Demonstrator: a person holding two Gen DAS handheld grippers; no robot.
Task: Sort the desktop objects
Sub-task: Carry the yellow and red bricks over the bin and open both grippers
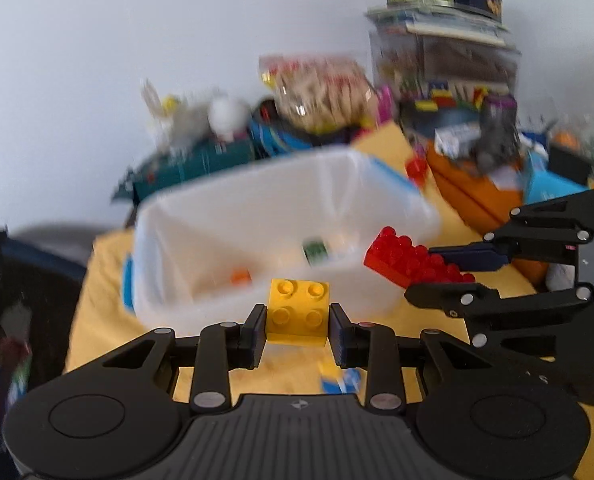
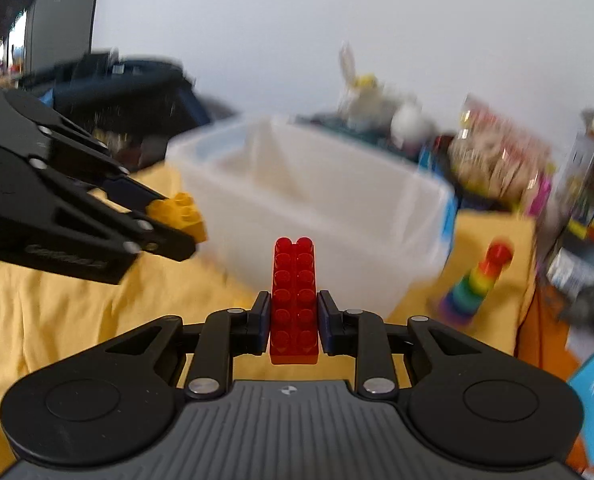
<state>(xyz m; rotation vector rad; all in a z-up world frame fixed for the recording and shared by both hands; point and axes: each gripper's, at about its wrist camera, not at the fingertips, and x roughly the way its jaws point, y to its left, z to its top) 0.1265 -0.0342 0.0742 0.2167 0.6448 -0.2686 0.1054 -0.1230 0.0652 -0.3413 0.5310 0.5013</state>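
The tabletop [image 2: 57, 320], which is lying under a yellow cloth, is carrying a large translucent white bin [image 1: 257, 216] just ahead of both tools, with blurred clutter of toys and packets piled behind it against the wall. In the bin, a green piece [image 1: 315, 250] and an orange piece [image 1: 241, 276] are already lying on the floor, so the step in hand is judged to be the carrying of two more bricks over the near rim for release. The left tongs [image 1: 297, 326] are closing narrowly on a yellow brick [image 1: 297, 310], the pads pressing its two side faces with the studs facing up; the right tongs [image 2: 293, 322] are likewise gripping a long red brick [image 2: 294, 300] at its near end, so that most of its length is projecting forward, unsupported. Both bricks are being held clear of the cloth, just short of the bin's near wall. To do this step well, each tool should be clearing the rim before opening, and the red brick, being gripped off-centre, is calling for a steady, level carry so that it is not pivoting between the pads. The two tools are working close together, the red brick near the left tongs, so a staggered release is judged safer than a simultaneous one. A rainbow stacking toy [image 2: 473, 284] is standing to the right of the bin, well apart.
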